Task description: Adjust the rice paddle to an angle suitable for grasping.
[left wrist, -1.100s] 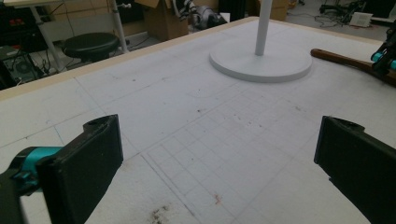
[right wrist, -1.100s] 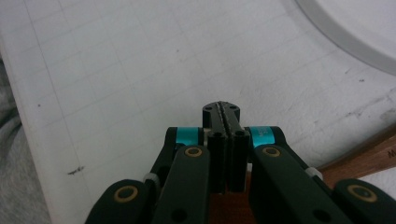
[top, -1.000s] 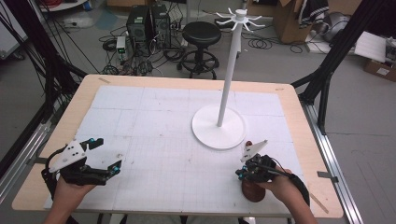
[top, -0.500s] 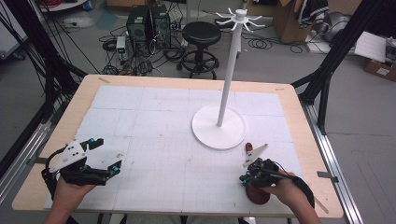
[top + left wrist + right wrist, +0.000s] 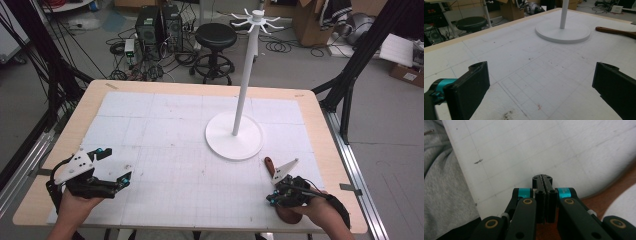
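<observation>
Wooden utensil: brown, smooth, dark reddish wood. It lies flat on the white gridded mat at the near right of the table, and its narrow handle end points toward the stand. The wider rounded end sits by the person's right hand, at the mat's near edge.
Utensil in right gripper view: brown wood runs under and behind the jaws. Whether it touches them cannot be told.
Right gripper: over the utensil's near part, jaws pressed together with nothing between them.
Left gripper: near left of the mat, well apart from the utensil. Jaws spread wide and hold nothing, with bare mat between.
Handle in left gripper view: slim and straight, just beside the stand base.
Stand: white round base with an upright pole, beyond the utensil.
Table: light wood rim around the mat.
</observation>
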Tool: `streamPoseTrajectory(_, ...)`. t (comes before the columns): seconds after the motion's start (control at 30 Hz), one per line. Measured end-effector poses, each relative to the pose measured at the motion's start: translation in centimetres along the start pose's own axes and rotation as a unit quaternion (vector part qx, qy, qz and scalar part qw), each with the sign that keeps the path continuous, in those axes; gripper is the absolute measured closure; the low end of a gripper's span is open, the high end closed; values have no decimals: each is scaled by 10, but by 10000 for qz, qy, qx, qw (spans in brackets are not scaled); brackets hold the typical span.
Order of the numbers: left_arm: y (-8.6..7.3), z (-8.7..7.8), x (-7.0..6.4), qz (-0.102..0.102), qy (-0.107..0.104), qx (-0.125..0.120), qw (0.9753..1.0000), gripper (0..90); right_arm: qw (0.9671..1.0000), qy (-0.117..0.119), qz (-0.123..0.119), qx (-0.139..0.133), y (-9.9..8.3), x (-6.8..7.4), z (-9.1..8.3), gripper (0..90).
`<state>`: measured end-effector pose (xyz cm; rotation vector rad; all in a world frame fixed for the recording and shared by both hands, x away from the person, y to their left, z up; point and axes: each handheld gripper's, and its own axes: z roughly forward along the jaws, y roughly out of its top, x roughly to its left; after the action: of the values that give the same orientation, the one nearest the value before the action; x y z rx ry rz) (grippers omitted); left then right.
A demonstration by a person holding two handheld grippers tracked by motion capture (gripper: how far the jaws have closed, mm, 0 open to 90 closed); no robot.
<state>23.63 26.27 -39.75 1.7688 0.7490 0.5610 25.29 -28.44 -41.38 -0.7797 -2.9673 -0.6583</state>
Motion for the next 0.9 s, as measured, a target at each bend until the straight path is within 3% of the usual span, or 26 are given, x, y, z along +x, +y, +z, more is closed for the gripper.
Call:
streamPoseTrajectory(0.1, 0, 0, 0, 32, 0, 17, 10000, 17, 9995, -108, 233, -188, -2, -9, -8, 900)
streamPoseTrajectory(0.17, 0, 0, 0, 29, -6, 8, 10000, 17, 9994, -141, 236, -207, -2, -12, -9, 900)
streamPoseTrajectory(0.33, 0, 0, 0, 13, 2, 8, 10000, 17, 9984, -320, 416, -191, 1, -27, -15, 900)
streamPoseTrajectory(0.43, 0, 1, 0, 39, 3, 24, 10000, 17, 9968, -555, 552, -140, 8, -37, -21, 900)
streamPoseTrajectory(0.5, 0, 1, 0, 47, 0, 35, 10000, 17, 9968, -564, 558, -136, 9, -40, -21, 900)
streamPoseTrajectory(0.57, 0, 1, -1, 61, -15, 34, 10000, 17, 9949, -638, 769, -133, 14, -50, -18, 900)
streamPoseTrajectory(0.67, 0, 1, -1, 76, -9, 34, 10000, 17, 9935, -764, 838, -127, 15, -55, -15, 900)
streamPoseTrajectory(0.73, -1, 0, 0, 51, -10, 23, 10000, 17, 9915, -875, 963, -68, 17, -60, -14, 900)
streamPoseTrajectory(0.77, -1, 0, 0, 52, 8, 22, 10000, 17, 9888, -1027, 1085, -46, 17, -65, -13, 900)
streamPoseTrajectory(0.9, -1, 0, 0, 46, 4, 16, 10000, 17, 9854, -1131, 1270, -9, 16, -71, -12, 900)
